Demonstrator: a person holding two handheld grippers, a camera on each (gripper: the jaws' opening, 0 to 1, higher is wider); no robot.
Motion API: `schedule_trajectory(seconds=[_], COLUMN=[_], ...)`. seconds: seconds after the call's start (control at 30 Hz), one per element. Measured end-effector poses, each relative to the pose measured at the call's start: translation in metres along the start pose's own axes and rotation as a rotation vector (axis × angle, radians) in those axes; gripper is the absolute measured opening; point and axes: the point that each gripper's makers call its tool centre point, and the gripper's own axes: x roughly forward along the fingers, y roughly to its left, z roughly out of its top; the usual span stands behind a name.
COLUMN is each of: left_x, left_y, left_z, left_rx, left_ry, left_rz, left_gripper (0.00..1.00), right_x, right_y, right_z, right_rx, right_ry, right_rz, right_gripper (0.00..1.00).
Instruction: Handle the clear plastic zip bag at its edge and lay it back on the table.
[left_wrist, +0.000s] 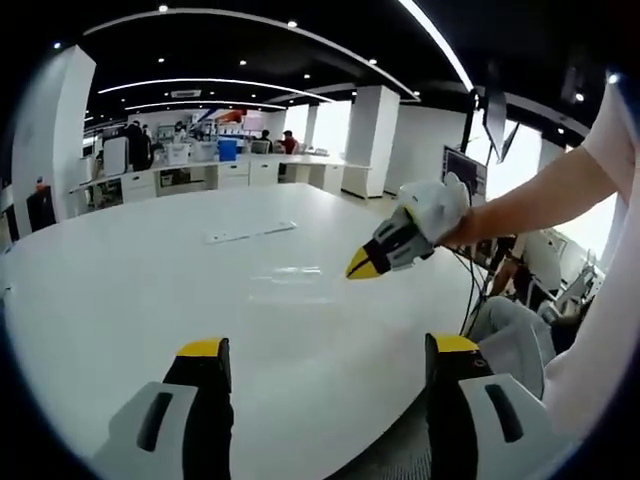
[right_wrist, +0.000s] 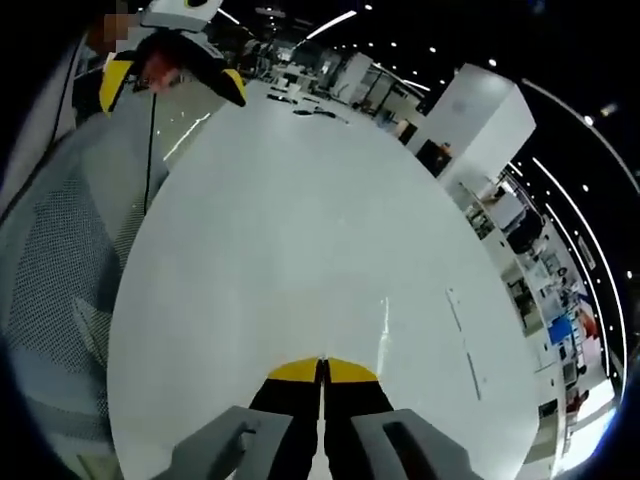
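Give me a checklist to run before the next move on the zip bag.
1. Left tongs open: ok, jaws wide apart.
2. Right tongs ready to take an edge: not ok, jaws shut.
3. Nothing pinched in the right tongs: cannot tell.
4. Zip bag flat on the table: cannot tell, it shows as a faint sheen.
5. Left tongs away from the bag: ok, near the table's edge.

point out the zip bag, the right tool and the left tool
zip bag (left_wrist: 287, 270), left gripper view, its faint clear middle
right tool (left_wrist: 362, 264), left gripper view, its closed yellow tips
left tool (left_wrist: 328, 346), left gripper view, between its open tips
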Motion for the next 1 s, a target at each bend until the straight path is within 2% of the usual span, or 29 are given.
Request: schedule_trajectory(seconds=[0.43,0.53,0.8,1.0], left_x=[-0.006,-0.008,-0.013,-0.016], left_y=[0.006,0.0,0.0,0.004], left_z=[0.009,0.008,0.023,0.03], left_rx=[0.087,0.107,0.173,0.223], left_ry=[0.001,0.032,0.021,0.031], left_rz=[-0.013,-0.046,-0.047,-0.048], left_gripper=[0.68,0.62,0.58,0.52], right_x=[-0.026,-0.032,-0.048,-0.06], right_y=[-0.009,-0.007,-0.007,-0.006], right_z=[0.023,0.03,0.046,0.057], right_rx=[-0.015,-0.019,-0.017,-0.02], right_ry=[-0.053,-0.064,-0.101,-0.126], right_rz=[-0.01,-0.003,0.003,0.012], right_gripper=[0.0,0.0,0.0,0.0])
